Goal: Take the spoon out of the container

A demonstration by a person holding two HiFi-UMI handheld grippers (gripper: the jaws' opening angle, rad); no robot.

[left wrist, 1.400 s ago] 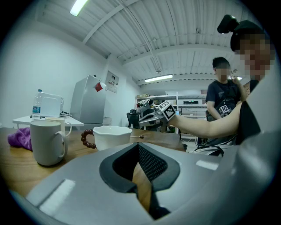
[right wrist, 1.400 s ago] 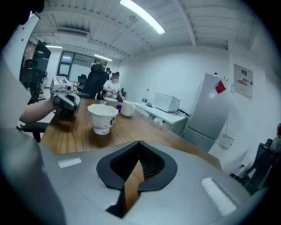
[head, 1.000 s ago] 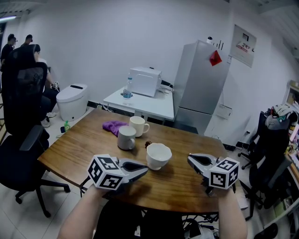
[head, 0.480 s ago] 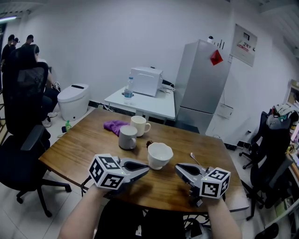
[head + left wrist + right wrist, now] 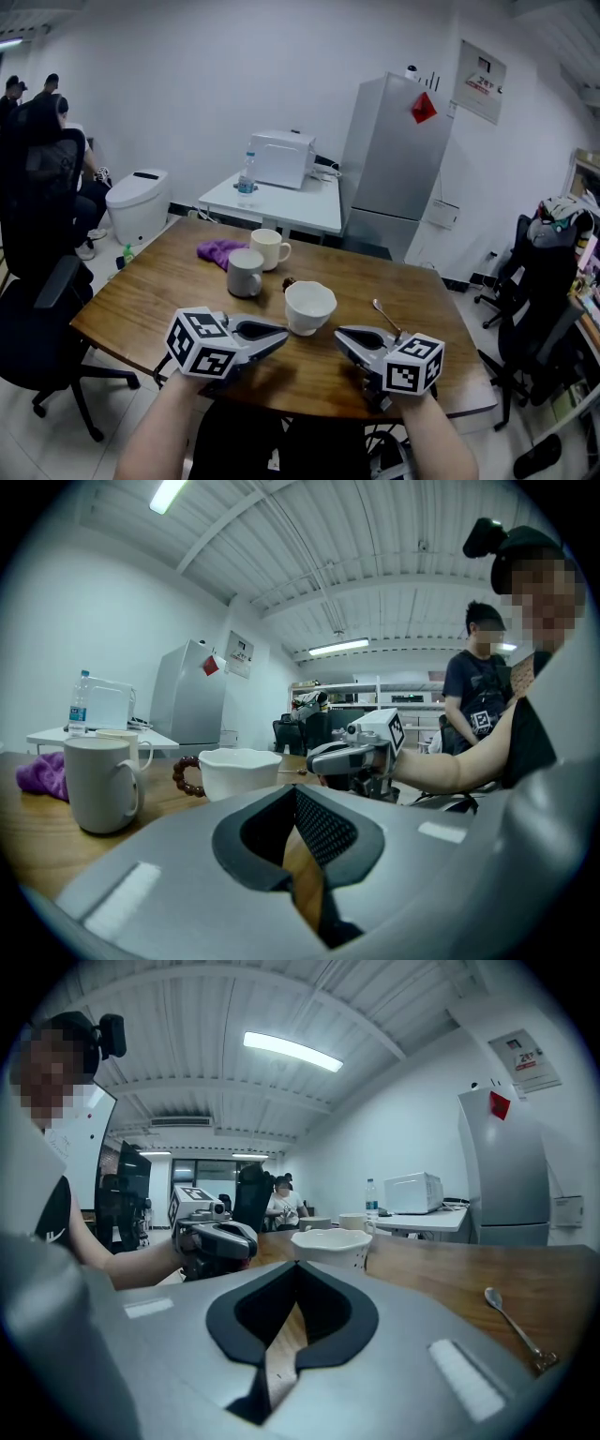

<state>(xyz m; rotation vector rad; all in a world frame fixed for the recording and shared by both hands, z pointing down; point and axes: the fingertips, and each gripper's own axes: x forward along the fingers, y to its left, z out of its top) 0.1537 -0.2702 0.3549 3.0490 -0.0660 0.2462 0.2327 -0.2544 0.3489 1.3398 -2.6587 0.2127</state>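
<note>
A white bowl stands on the wooden table, also seen in the left gripper view and the right gripper view. The metal spoon lies flat on the wood to the right of the bowl, outside it. My right gripper hovers near the front edge, left of the spoon and just below the bowl, shut with nothing in it. My left gripper faces it from the left, also shut and empty.
Behind the bowl stand a grey mug and a cream mug, with a purple cloth and a string of dark beads. An office chair is at the left, another at the right.
My right gripper has drawn left and back toward the table's front edge, uncovering the spoon that lies on the wood. The left gripper has hardly moved.
</note>
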